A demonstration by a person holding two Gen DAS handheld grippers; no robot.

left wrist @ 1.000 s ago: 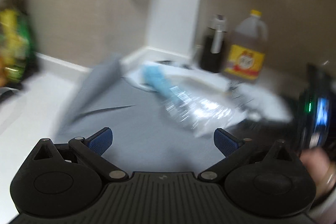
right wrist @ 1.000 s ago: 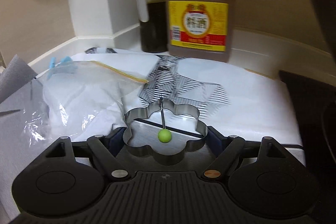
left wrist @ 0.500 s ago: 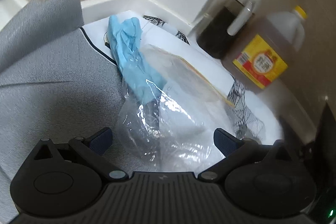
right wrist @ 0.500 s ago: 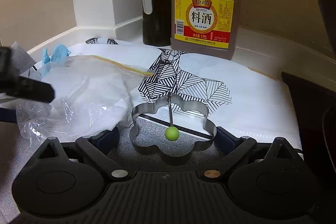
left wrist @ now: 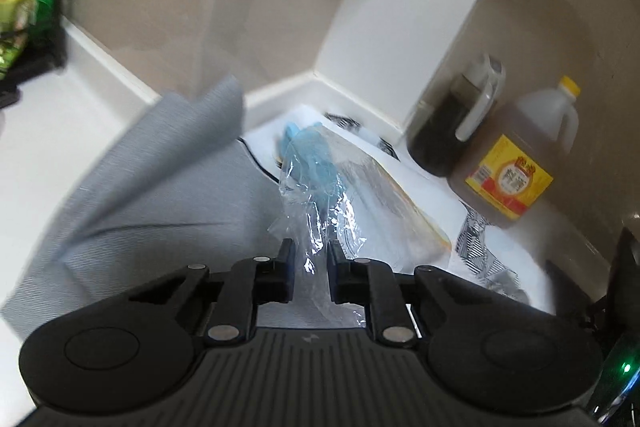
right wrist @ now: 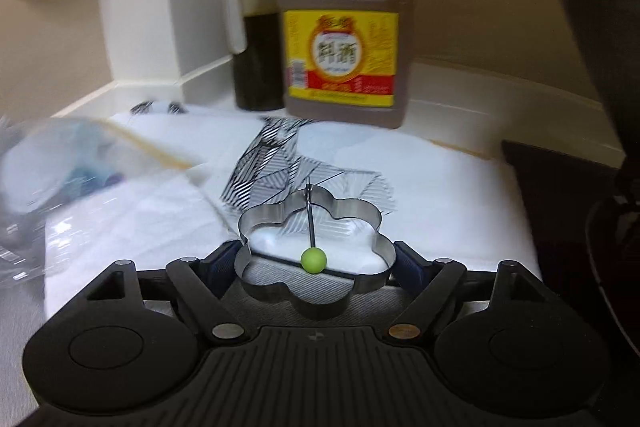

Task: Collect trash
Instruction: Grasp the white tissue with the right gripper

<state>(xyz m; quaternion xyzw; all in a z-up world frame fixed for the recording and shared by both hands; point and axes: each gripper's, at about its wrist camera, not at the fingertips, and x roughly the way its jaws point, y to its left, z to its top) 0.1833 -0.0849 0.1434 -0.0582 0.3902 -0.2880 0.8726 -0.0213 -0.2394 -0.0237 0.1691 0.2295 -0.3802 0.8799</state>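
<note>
The clear plastic bag (left wrist: pixel 344 211) is caught between the jaws of the left gripper (left wrist: pixel 311 259). The jaws have just been closing and now stand narrow, with a crumpled bit of the bag pinched between them. A blue glove (left wrist: pixel 308 151) can be seen through the bag, but it cannot be told whether it lies inside or under it. The bag rests on the grey mat (left wrist: pixel 160 195) and the white cloth (right wrist: pixel 440 187) on the table (left wrist: pixel 36 155), near the corner of the wall.

For this step to go well, the pinch should be kept firm, because the plastic is thin, shiny and slippery. The bag should be lifted slowly, so that it is not torn and nothing is dropped out of it. It should be kept clear of the two bottles behind it.

The flower-shaped metal ring (right wrist: pixel 312 247) is held in the right gripper (right wrist: pixel 316 261), whose jaws are set wide around it and pressed on its sides. The ring is hard, smooth and shiny, with a thin wire handle and a small green ball (right wrist: pixel 313 260). The big bottle (right wrist: pixel 344 39) is brown with a yellow label. The dark jug (right wrist: pixel 256 39) beside it has a white handle.
</note>
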